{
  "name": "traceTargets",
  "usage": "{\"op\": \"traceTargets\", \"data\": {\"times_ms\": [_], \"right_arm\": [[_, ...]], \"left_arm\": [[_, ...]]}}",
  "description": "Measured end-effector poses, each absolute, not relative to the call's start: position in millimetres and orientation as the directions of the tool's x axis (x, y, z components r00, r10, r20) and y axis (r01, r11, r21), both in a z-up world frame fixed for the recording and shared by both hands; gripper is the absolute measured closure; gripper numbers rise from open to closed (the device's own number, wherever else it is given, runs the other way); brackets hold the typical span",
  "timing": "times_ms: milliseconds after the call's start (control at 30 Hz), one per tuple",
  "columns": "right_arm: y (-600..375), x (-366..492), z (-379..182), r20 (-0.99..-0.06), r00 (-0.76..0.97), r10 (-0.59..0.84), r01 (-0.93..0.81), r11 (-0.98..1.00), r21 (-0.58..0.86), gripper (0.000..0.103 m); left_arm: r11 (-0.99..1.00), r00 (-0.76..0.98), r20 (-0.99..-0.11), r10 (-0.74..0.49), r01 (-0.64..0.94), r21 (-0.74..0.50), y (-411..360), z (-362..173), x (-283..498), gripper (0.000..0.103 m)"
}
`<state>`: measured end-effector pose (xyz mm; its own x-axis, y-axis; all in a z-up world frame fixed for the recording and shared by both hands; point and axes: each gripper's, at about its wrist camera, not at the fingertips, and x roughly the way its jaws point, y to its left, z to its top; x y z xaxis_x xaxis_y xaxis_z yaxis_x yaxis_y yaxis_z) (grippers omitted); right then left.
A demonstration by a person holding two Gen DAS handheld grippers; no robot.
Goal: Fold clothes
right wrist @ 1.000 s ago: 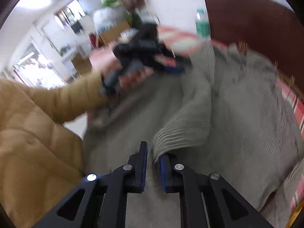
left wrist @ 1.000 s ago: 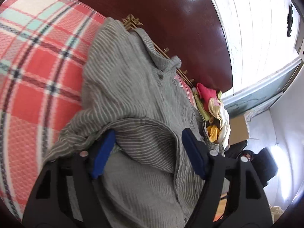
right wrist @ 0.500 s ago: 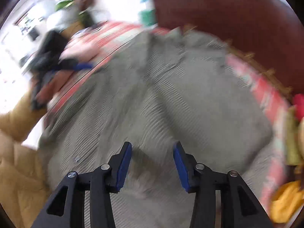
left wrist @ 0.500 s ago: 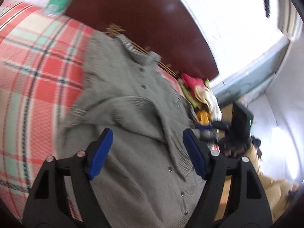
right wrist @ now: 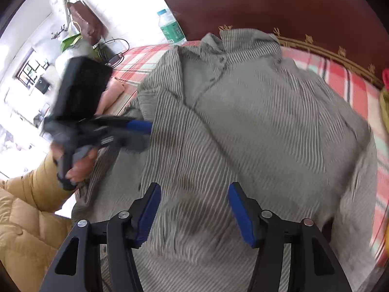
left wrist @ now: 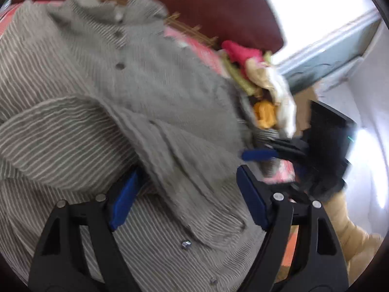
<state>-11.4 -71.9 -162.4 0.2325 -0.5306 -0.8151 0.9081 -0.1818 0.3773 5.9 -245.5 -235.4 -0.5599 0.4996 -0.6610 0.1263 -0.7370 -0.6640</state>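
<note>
Across the middle of both views lies the grey striped shirt (right wrist: pixel 243 126), spread over a red plaid bedcover (right wrist: pixel 340 73), collar toward the dark headboard (right wrist: pixel 267 2). At the bottom of the right wrist view, the right gripper (right wrist: pixel 194 209) has just been opening; its jaws stand apart above the cloth, gripping nothing. The left gripper (left wrist: pixel 187 199) is wide apart, a folded sleeve (left wrist: pixel 155 150) lying between its blue pads (left wrist: pixel 121 202). A pile of coloured clothes (left wrist: pixel 262 85) sits at right.
</note>
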Motion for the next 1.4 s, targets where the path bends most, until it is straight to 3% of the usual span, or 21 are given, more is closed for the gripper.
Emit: {"op": "traceTargets", "data": {"times_ms": [67, 100, 133, 233, 367, 467, 700, 733, 800, 900, 1067, 1100, 1167, 1200, 1267, 1333, 1400], "right_arm": [[-64.0, -7.4, -163.8, -0.817, 0.230, -0.528, 0.910, -0.182, 0.374, 0.041], [-59.2, -7.0, -162.8, -0.816, 0.226, -0.533, 0.910, -0.183, 0.371, 0.040], [-54.9, -8.2, -160.8, -0.810, 0.222, -0.543, 0.908, -0.187, 0.374, 0.039], [-55.2, -15.8, -159.7, -0.785, 0.212, -0.582, 0.899, -0.199, 0.390, 0.038], [-52.7, -22.7, -156.4, -0.736, 0.237, -0.634, 0.874, -0.191, 0.447, 0.038], [-50.6, -15.3, -162.4, -0.711, 0.316, -0.628, 0.858, -0.131, 0.497, 0.028], [-55.9, 31.8, -197.2, -0.670, 0.528, -0.522, 0.803, 0.049, 0.594, 0.028], [-55.9, 39.0, -199.6, -0.666, 0.547, -0.507, 0.798, 0.075, 0.598, 0.031], [-55.0, 48.5, -199.3, -0.664, 0.561, -0.495, 0.799, 0.111, 0.592, 0.062], [-48.6, 47.2, -185.0, -0.670, 0.521, -0.528, 0.824, 0.109, 0.556, 0.074], [-46.6, 38.2, -149.9, -0.658, 0.463, -0.594, 0.860, 0.121, 0.496, 0.081], [-47.4, 37.8, -144.2, -0.658, 0.456, -0.599, 0.866, 0.128, 0.483, 0.081], [-47.1, 37.9, -134.2, -0.661, 0.442, -0.607, 0.876, 0.132, 0.465, 0.082], [-43.8, 37.5, -130.4, -0.657, 0.442, -0.610, 0.876, 0.136, 0.463, 0.082], [-44.7, 34.3, -134.5, -0.673, 0.451, -0.586, 0.872, 0.127, 0.474, 0.080], [-43.6, 29.2, -155.5, -0.753, 0.406, -0.518, 0.893, 0.049, 0.448, 0.072], [-32.4, 22.1, -174.0, -0.812, 0.350, -0.467, 0.908, -0.045, 0.417, 0.051]], "left_arm": [[-0.721, -0.581, -0.638, 0.505, 0.124, -0.682, -245.7, -235.8, 7.2, 0.046], [-0.694, -0.575, -0.623, 0.530, 0.127, -0.709, -246.4, -238.2, 7.8, 0.087], [-0.658, -0.566, -0.602, 0.562, 0.134, -0.741, -247.5, -241.3, 8.2, 0.098], [-0.563, -0.611, -0.512, 0.604, 0.127, -0.816, -247.7, -236.2, 27.0, 0.098], [-0.380, -0.660, -0.284, 0.695, -0.002, -0.925, -239.4, -216.9, 83.2, 0.098], [-0.363, -0.649, -0.300, 0.699, 0.039, -0.931, -233.3, -229.4, 115.9, 0.098], [-0.355, -0.593, -0.395, 0.701, 0.190, -0.915, -220.3, -280.1, 138.9, 0.097], [-0.355, -0.588, -0.397, 0.705, 0.191, -0.915, -218.4, -282.3, 135.8, 0.097], [-0.381, -0.578, -0.416, 0.702, 0.188, -0.905, -212.9, -282.4, 130.4, 0.097], [-0.443, -0.568, -0.460, 0.683, 0.178, -0.878, -212.5, -274.2, 125.4, 0.097], [-0.476, -0.568, -0.477, 0.671, 0.163, -0.864, -222.4, -261.4, 120.9, 0.095], [-0.479, -0.563, -0.483, 0.671, 0.168, -0.862, -223.4, -260.9, 120.2, 0.091], [-0.516, -0.550, -0.517, 0.656, 0.173, -0.839, -222.8, -255.1, 121.2, 0.062], [-0.537, -0.549, -0.527, 0.648, 0.161, -0.828, -222.5, -249.4, 126.1, 0.041], [-0.555, -0.562, -0.504, 0.656, 0.094, -0.827, -220.2, -234.9, 138.8, 0.038], [-0.572, -0.583, -0.480, 0.656, 0.032, -0.820, -220.1, -219.2, 153.0, 0.037], [-0.617, -0.607, -0.489, 0.626, -0.002, -0.787, -221.1, -203.3, 160.3, 0.034]]}}
